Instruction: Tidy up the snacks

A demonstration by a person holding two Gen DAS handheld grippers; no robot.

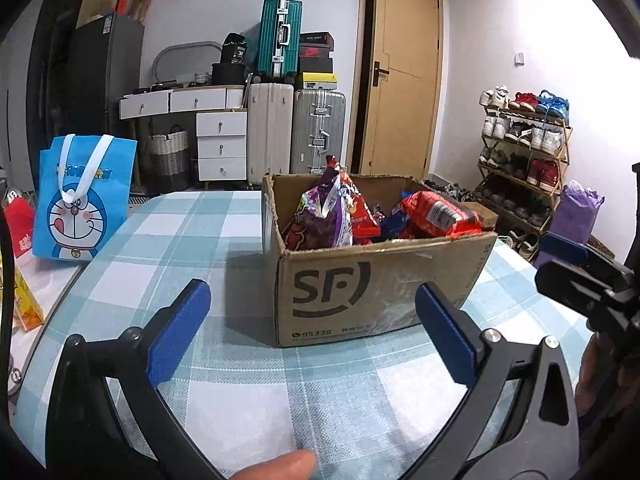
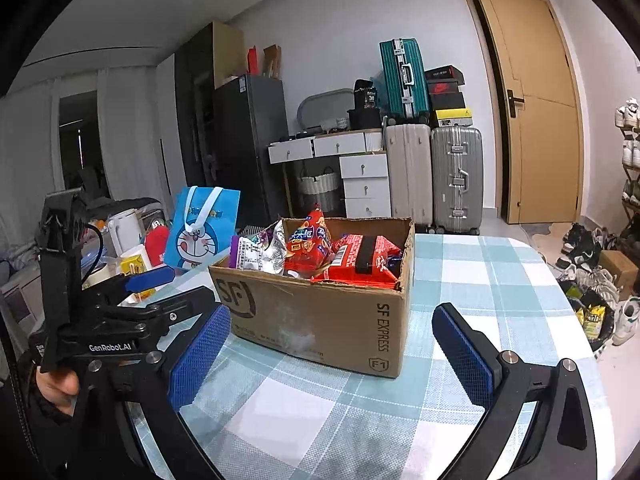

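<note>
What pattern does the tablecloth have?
The tablecloth has light blue and white checks, clearest in the right wrist view.

The box walls hide the lower parts of the snack packs, so their number cannot be told. Small print on the packs is too blurred to read. In the left view the right tongs are cut off by the picture's edge; their opening cannot be told there. A fingertip is cut by the bottom edge. The shoe rack is cropped in the right view.
</note>
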